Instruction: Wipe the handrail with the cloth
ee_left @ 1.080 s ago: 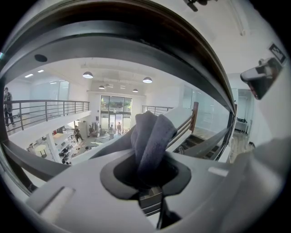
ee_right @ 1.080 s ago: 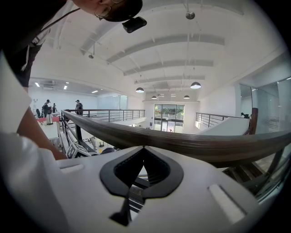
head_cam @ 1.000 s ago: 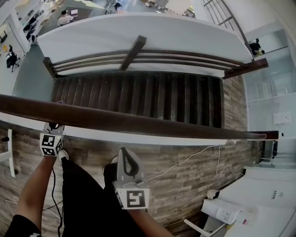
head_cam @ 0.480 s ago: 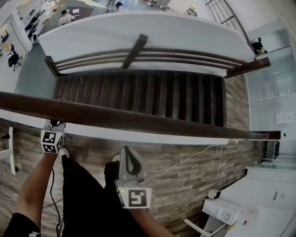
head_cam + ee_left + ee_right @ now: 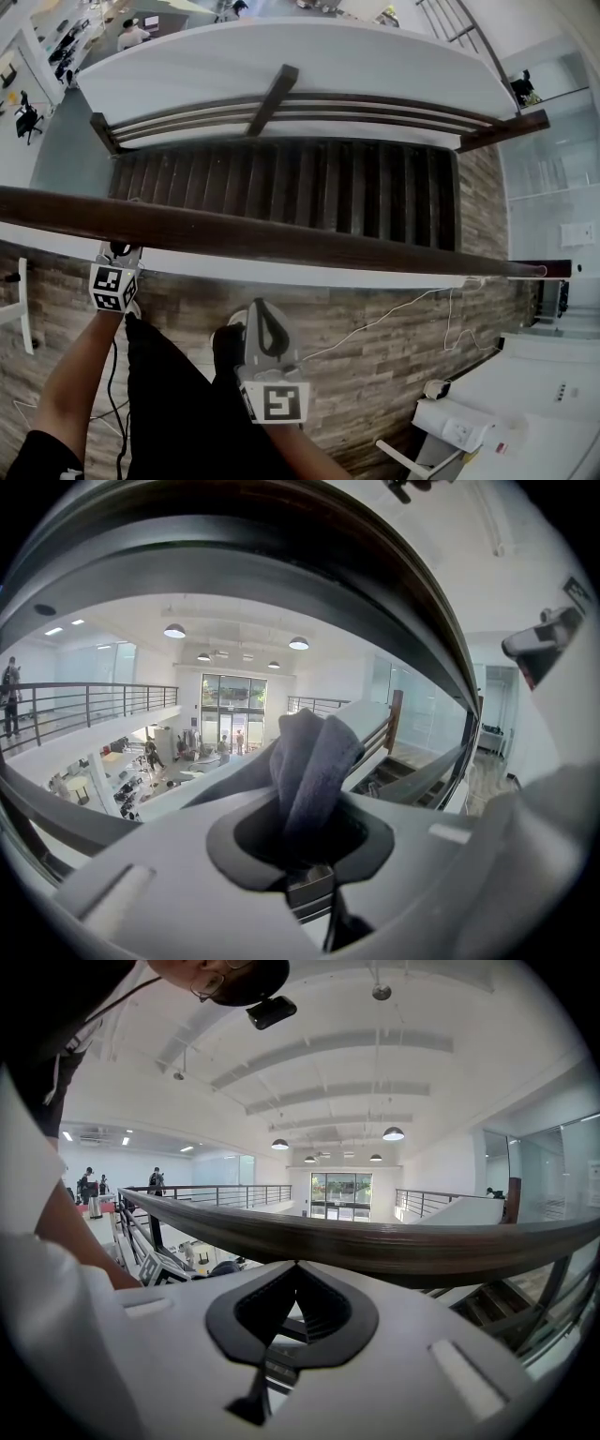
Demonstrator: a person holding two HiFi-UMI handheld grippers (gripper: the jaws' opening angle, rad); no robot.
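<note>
The dark wooden handrail [image 5: 281, 239] crosses the head view from left to right. My left gripper [image 5: 114, 272] sits at its near side on the left, with its jaw tips hidden beneath the rail. In the left gripper view the jaws are shut on a grey-blue cloth [image 5: 309, 761], which sticks up from between them. The handrail [image 5: 281, 564] arches close overhead there, and I cannot tell whether the cloth touches it. My right gripper [image 5: 261, 317] is lower, apart from the rail, over the person's legs. Its jaws [image 5: 296, 1267] are shut on nothing, with the handrail [image 5: 394, 1246] just beyond.
A dark staircase [image 5: 300, 192] drops away beyond the rail, with a second railing [image 5: 281, 112] on its far side. A white cable [image 5: 375, 323] trails over the wood floor [image 5: 375, 375]. White furniture [image 5: 506, 412] stands at the lower right.
The left gripper has shifted slightly to the right along the rail's near side. The right gripper has barely moved.
</note>
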